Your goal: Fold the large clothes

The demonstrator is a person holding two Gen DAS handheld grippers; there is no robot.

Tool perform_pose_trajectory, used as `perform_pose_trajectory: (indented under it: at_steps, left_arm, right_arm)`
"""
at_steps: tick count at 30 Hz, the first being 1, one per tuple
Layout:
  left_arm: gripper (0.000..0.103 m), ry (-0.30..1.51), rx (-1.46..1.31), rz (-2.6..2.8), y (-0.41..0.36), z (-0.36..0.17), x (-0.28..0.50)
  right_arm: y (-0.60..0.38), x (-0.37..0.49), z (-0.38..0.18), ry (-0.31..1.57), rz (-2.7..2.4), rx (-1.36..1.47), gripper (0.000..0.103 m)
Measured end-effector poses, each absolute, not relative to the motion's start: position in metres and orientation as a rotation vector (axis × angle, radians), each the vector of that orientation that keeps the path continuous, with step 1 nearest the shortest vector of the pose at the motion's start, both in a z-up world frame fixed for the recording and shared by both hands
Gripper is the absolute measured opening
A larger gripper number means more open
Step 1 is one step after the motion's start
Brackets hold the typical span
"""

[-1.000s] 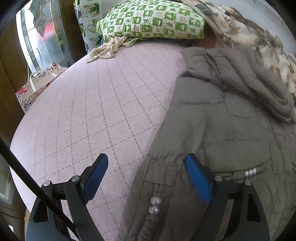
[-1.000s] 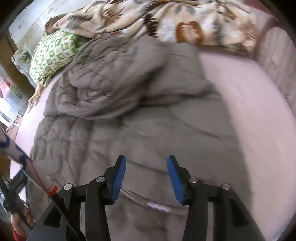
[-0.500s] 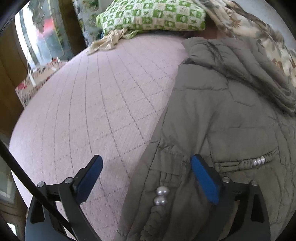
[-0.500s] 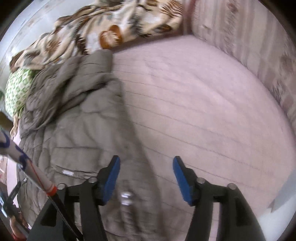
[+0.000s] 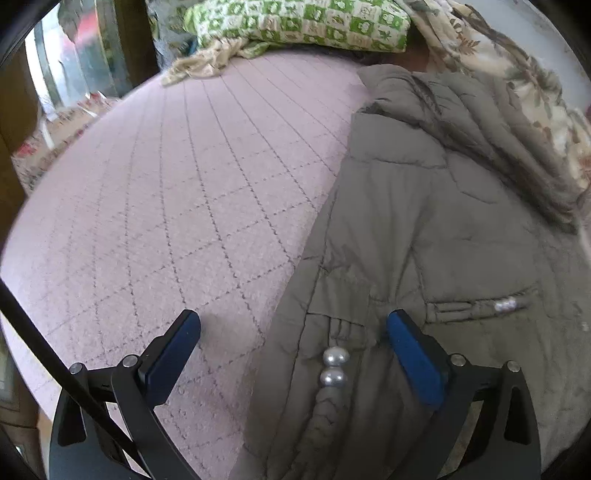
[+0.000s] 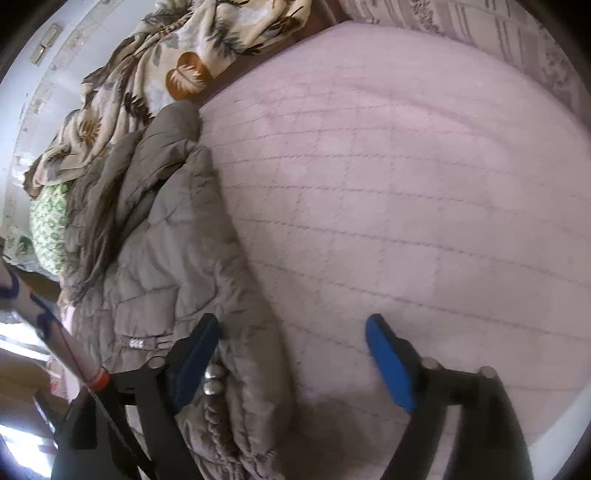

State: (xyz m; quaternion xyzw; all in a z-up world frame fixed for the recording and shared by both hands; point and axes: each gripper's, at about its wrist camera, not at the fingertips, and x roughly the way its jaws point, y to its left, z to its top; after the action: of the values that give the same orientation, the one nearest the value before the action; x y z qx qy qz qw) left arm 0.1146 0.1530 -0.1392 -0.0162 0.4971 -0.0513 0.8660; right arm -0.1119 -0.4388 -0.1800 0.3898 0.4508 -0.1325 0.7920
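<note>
An olive-grey quilted coat [image 5: 424, 229] lies spread on a pink quilted bed [image 5: 184, 206]. My left gripper [image 5: 293, 332] is open and straddles the coat's left edge near two silver beads [image 5: 334, 365] on a braided cord. In the right wrist view the coat [image 6: 177, 243] lies at the left. My right gripper [image 6: 291, 339] is open wide over the coat's right edge, its left finger [image 6: 195, 354] over the coat by silver beads [image 6: 212, 380], its right finger [image 6: 388, 358] over the bare bed [image 6: 406, 184].
A green checked pillow [image 5: 303, 22] and a leaf-print blanket [image 6: 147, 74] lie at the head of the bed. A beige cloth [image 5: 207, 62] lies by the pillow. A striped padded wall [image 6: 480, 22] borders the bed's far right side.
My right gripper swung right from over the coat's middle to its right edge and opened wider. My left gripper moved slightly forward along the coat's left edge and stayed open.
</note>
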Motion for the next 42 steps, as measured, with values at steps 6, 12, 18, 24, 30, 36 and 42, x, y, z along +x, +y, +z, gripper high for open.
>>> perform_pose_trajectory:
  at_steps: [6, 12, 18, 24, 30, 36, 42]
  left_arm:
    - [0.101, 1.089, -0.241, -0.401, 0.169, -0.132, 0.108]
    - [0.1, 1.089, -0.335, -0.589, 0.161, -0.129, 0.09]
    - [0.1, 1.048, -0.384, -0.683, 0.16, -0.119, 0.07]
    - [0.1, 1.057, -0.363, -0.682, 0.155, -0.123, 0.062]
    - [0.04, 1.109, -0.3, -0.521, 0.157, -0.125, 0.056]
    - [0.017, 1.08, -0.41, -0.496, 0.19, -0.085, 0.044]
    - [0.019, 1.046, -0.26, -0.463, 0.181, -0.062, 0.024]
  right_arm:
    - [-0.422, -0.102, -0.184, 1.006, -0.149, 0.852, 0.091]
    - [-0.412, -0.103, -0.19, 1.012, -0.031, 0.945, 0.092]
    - [-0.386, -0.109, -0.191, 1.009, 0.065, 0.969, 0.092]
    - [-0.359, -0.123, -0.185, 1.017, 0.063, 0.901, 0.088]
    - [-0.345, -0.129, -0.183, 1.069, -0.003, 0.798, 0.042]
    - [-0.359, -0.141, -0.147, 0.947, 0.095, 0.928, 0.017]
    - [-0.345, -0.15, -0.098, 0.884, 0.169, 0.862, 0.017]
